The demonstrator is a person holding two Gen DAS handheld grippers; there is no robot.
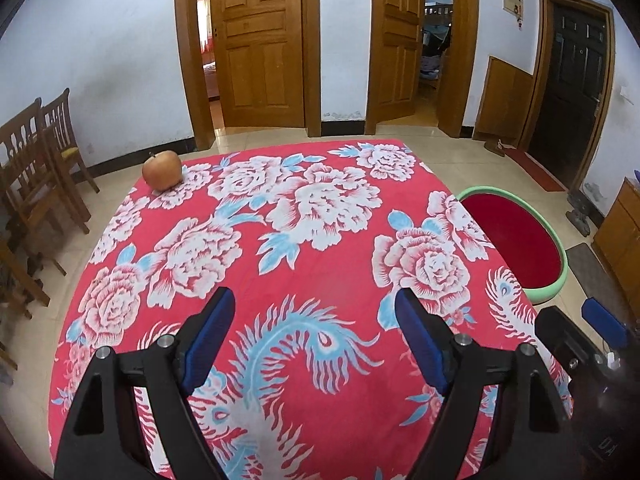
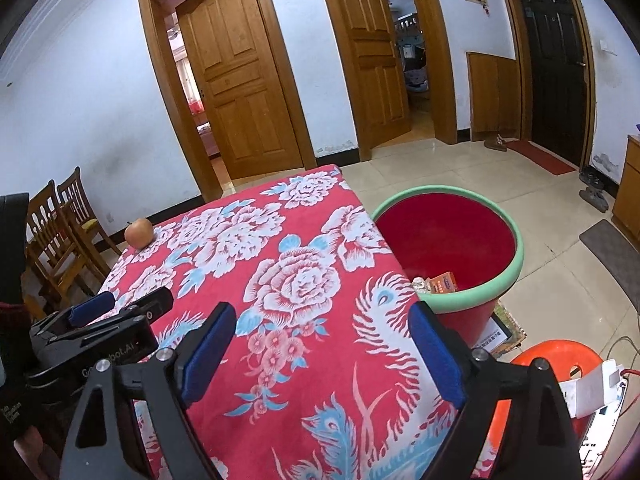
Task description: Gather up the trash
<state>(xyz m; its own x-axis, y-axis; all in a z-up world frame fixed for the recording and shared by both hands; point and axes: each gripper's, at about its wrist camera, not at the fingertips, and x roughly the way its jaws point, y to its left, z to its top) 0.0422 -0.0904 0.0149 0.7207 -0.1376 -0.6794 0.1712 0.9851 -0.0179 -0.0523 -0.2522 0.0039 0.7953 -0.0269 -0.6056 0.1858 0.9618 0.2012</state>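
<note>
The apple [image 1: 162, 170], round and smooth with no long axis, sits at the table's far left corner, about 11 o'clock from the left gripper [image 1: 314, 338] and well apart. That gripper is nearer; its blue-padded fingers [image 1: 210, 336] stand apart, empty, over the flowered cloth [image 1: 320, 260]. The right gripper [image 2: 324, 354] is likewise spread and empty. At its 1 o'clock stands the red, green-rimmed bucket [image 2: 516, 268], beside the table, holding a small box [image 2: 444, 282] and crumpled scraps.
</note>
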